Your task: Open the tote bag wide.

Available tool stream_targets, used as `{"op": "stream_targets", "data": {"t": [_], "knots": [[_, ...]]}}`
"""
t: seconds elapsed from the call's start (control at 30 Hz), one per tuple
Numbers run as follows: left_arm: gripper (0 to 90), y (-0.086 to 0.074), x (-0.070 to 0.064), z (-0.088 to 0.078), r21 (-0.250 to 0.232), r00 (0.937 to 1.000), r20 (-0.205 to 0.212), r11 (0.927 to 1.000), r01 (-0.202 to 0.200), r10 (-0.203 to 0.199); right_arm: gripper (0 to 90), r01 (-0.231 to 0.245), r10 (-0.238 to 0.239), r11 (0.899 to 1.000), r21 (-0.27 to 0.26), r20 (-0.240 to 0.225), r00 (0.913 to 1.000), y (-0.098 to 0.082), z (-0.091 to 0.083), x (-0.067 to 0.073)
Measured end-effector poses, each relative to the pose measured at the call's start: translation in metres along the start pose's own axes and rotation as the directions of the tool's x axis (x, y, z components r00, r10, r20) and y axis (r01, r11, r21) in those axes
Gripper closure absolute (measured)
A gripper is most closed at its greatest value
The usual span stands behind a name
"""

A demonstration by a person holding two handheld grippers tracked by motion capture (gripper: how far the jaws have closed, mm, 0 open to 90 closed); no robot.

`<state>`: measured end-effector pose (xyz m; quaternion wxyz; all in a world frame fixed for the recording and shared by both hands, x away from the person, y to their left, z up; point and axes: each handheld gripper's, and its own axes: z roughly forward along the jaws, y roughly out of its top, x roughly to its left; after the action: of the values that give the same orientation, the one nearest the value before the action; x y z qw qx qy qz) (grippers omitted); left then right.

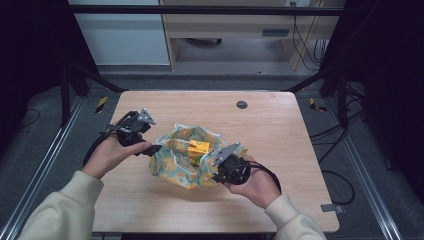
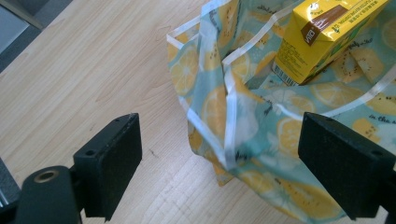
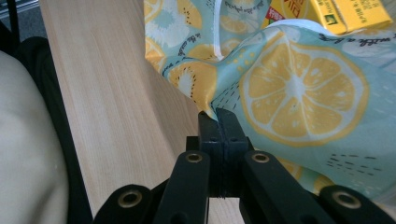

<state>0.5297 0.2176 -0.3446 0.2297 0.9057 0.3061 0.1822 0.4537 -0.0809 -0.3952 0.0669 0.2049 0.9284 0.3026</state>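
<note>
A light-blue cloth printed with lemon and kiwi slices lies bunched in the middle of the wooden table. A yellow drink carton rests inside it. My right gripper is at the cloth's right side and is shut on a fold of the cloth; the jaws of the right gripper pinch its edge. My left gripper is at the cloth's left edge. Its jaws stand wide open, and between them the left gripper frames the white-trimmed cloth edge without touching it. The carton lies just beyond.
A small dark grommet sits near the table's far edge. Bare wood surrounds the cloth on all sides. Black frame posts stand at both sides of the table, and cables trail on the floor to the right.
</note>
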Motion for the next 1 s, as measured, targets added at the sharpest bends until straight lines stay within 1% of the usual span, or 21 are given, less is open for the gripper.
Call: {"op": "stream_targets", "data": {"t": [0.2,0.33,0.37,0.43,0.53,0.57,0.6,0.63,0.67,0.7,0.73,0.77,0.8,0.83,0.87,0.9,0.93,0.97,1.0], "knots": [[15.1,0.002,-0.003,0.002,0.016,0.9998,0.004,0.9997,-0.021,0.021,90.0,-0.001,0.001,1.000,-0.003,-0.007,1.0000,0.000,0.000,0.001],[17.0,0.002,-0.005,0.004,0.013,0.9997,0.006,0.9996,-0.025,0.025,90.0,0.000,0.000,1.000,-0.003,-0.006,1.0000,0.000,0.000,0.000],[19.6,0.003,-0.005,0.004,0.013,0.9996,0.007,0.9996,-0.026,0.025,90.0,-0.004,0.004,1.000,-0.005,-0.005,1.0000,0.000,0.000,0.001],[20.5,0.004,-0.006,0.007,0.020,0.9996,0.011,0.9995,-0.025,0.025,90.0,-0.001,0.001,1.000,-0.004,-0.006,1.0000,0.000,0.001,0.001],[29.6,0.006,-0.008,0.012,0.029,0.9991,0.024,0.9990,-0.034,0.034,90.0,0.002,-0.002,1.000,-0.002,-0.011,0.9999,0.001,0.001,0.001],[32.1,0.007,-0.009,0.017,0.039,0.9987,0.033,0.9984,-0.041,0.039,90.0,0.000,0.000,1.000,-0.001,-0.012,0.9999,0.001,0.002,0.001],[34.3,0.007,-0.009,0.017,0.039,0.9987,0.033,0.9984,-0.041,0.039,90.0,0.000,0.000,1.000,-0.001,-0.012,0.9999,0.001,0.002,0.001],[35.8,0.009,-0.011,0.023,0.051,0.9979,0.047,0.9976,-0.046,0.044,90.0,0.000,0.000,1.000,-0.001,-0.013,0.9999,0.001,0.002,0.001],[37.0,0.009,-0.011,0.023,0.051,0.9979,0.047,0.9976,-0.046,0.044,90.0,0.000,0.000,1.000,-0.001,-0.013,0.9999,0.001,0.002,0.001],[38.0,0.010,-0.012,0.031,0.062,0.9977,0.051,0.9970,-0.047,0.044,90.0,0.001,-0.001,1.000,0.003,-0.014,0.9999,0.000,0.003,0.001],[39.2,0.010,-0.012,0.035,0.069,0.9976,0.054,0.9965,-0.046,0.043,90.0,-0.001,0.001,1.000,0.004,-0.016,0.9999,0.000,0.004,0.001],[40.8,0.010,-0.012,0.035,0.069,0.9976,0.054,0.9965,-0.046,0.043,90.0,-0.001,0.001,1.000,0.005,-0.017,0.9999,0.000,0.004,0.001],[41.9,0.010,-0.013,0.042,0.087,0.9973,0.059,0.9950,-0.048,0.043,90.0,-0.001,0.002,1.000,0.004,-0.017,0.9999,0.000,0.004,0.001],[43.2,0.010,-0.014,0.045,0.100,0.9971,0.058,0.9935,-0.054,0.048,90.0,-0.002,0.002,1.000,0.005,-0.018,0.9998,-0.001,0.005,0.001],[44.3,0.010,-0.014,0.045,0.100,0.9971,0.058,0.9935,-0.054,0.048,90.0,-0.002,0.002,1.000,0.005,-0.018,0.9998,-0.001,0.005,0.001],[44.3,0.010,-0.015,0.048,0.115,0.9968,0.057,0.9914,-0.062,0.056,90.0,-0.004,0.004,1.000,0.004,-0.018,0.9998,-0.001,0.005,0.001],[47.3,0.009,-0.016,0.051,0.127,0.9967,0.052,0.9896,-0.068,0.062,90.0,-0.005,0.005,1.000,0.005,-0.018,0.9998,-0.001,0.005,0.000],[50.3,0.007,-0.016,0.056,0.136,0.9968,0.056,0.9885,-0.065,0.058,90.0,-0.006,0.006,1.000,0.005,-0.018,0.9998,-0.001,0.005,0.000],[55.8,0.007,-0.016,0.056,0.136,0.9968,0.056,0.9885,-0.065,0.058,90.0,-0.006,0.006,1.000,0.005,-0.018,0.9998,-0.001,0.005,0.000]]}}
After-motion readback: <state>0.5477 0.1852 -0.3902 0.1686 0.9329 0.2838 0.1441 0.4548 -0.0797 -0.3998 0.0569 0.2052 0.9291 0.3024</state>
